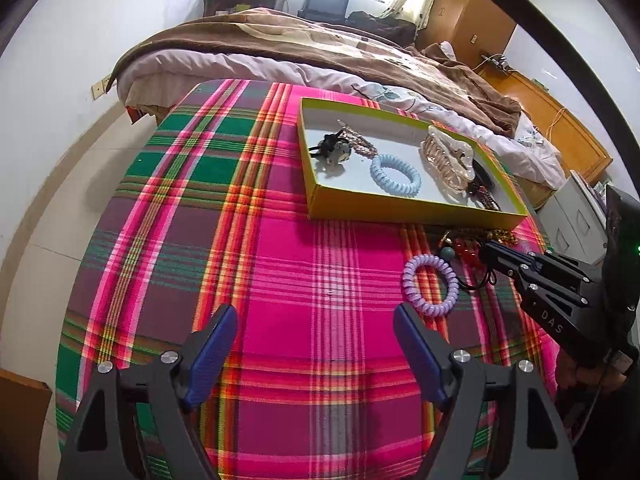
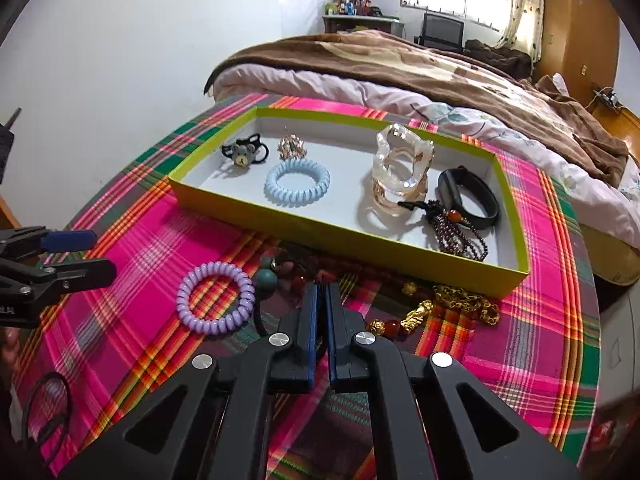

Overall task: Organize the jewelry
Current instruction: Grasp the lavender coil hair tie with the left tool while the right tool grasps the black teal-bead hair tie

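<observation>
— Left wrist view: what is showing?
— The left gripper (image 1: 316, 332) is hovering with jaws wide, nothing between them, over the plaid worktop (image 1: 280, 264). The yellow tray (image 1: 416, 212) is lying with its long axis running left to right.

— And the right wrist view?
— The right gripper (image 2: 321, 300) is closing its jaws tight among the red beads (image 2: 316, 270) — whether it is pinching one, I cannot tell. The purple coil tie (image 2: 216, 304) is lying flat just beside it.

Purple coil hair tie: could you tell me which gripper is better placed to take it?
Left: the left gripper is open, empty, facing the tie; the right gripper is shut among beads.
</observation>
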The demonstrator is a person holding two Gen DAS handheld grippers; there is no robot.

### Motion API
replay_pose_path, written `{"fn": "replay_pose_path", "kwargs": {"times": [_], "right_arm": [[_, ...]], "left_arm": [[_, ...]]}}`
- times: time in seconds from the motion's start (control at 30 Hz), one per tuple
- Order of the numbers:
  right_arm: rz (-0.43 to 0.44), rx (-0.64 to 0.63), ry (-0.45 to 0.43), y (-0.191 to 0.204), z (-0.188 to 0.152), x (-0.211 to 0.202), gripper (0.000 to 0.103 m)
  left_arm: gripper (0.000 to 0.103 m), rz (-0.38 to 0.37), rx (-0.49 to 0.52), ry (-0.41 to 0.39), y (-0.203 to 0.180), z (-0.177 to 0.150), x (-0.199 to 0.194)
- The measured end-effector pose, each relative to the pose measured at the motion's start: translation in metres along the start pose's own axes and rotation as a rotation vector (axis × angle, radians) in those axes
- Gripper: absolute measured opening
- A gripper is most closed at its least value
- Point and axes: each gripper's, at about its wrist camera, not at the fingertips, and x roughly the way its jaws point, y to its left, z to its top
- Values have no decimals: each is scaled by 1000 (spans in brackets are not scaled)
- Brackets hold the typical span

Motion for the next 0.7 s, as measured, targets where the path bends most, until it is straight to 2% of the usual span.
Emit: {"fn": "replay_pose_path", "kwargs": {"times": [0.37, 0.57, 0.7], "right_arm": [[42, 69, -127, -11, -3, -47, 4], [26, 96, -156, -21, -14, -65, 4], [17, 113, -161, -27, -23, -73, 4]], "left_arm": [[79, -25, 37, 14, -21, 3, 7], [79, -40, 61, 30, -36, 9, 20], [79, -17, 73, 37, -46, 14, 31]]}}
